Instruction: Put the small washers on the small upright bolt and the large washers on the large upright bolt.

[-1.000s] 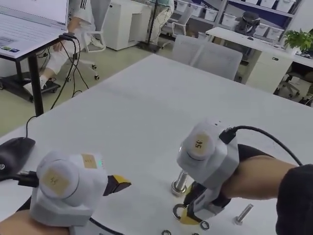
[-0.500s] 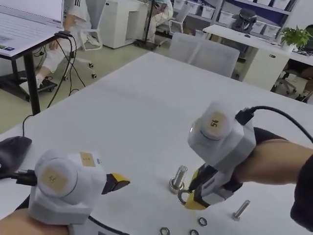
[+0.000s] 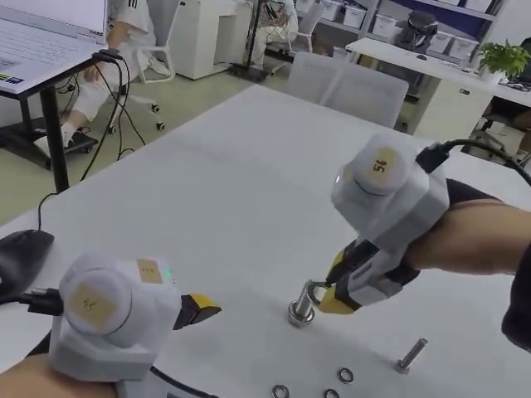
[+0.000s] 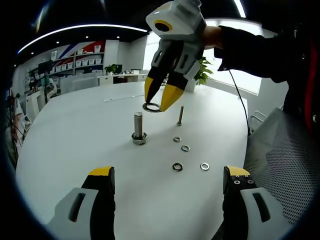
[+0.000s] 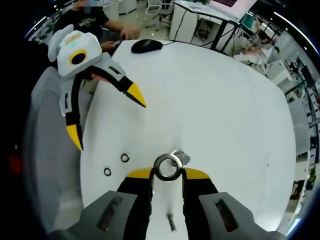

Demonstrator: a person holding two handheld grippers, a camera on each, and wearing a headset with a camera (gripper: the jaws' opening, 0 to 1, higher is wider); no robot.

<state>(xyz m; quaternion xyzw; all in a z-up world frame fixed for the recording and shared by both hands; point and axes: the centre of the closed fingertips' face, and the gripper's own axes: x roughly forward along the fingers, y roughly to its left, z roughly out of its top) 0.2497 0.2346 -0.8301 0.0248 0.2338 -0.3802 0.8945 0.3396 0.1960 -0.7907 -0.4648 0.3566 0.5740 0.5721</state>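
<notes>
My right gripper point(image 4: 156, 100) is clamped on a large washer point(image 5: 156, 169), the ring pinched flat between the yellow tips. A second ago this gripper sat low on the near side of the large upright bolt point(image 3: 302, 308), with the washer almost on the white table point(image 3: 249, 166). Half a second ago it had lifted to beside the bolt's foot. Now it is higher and further back, and the washer is up at the bolt's top. In the left gripper view the ring hangs just above and to one side of the bolt's tip, not touching and not yet threaded on. My left gripper point(image 5: 106, 117) has stayed where it was, jaws spread wide and holding nothing. The small upright bolt point(image 4: 180, 115) stands beyond the loose small washers point(image 4: 185, 148), which lie on the table as before.
</notes>
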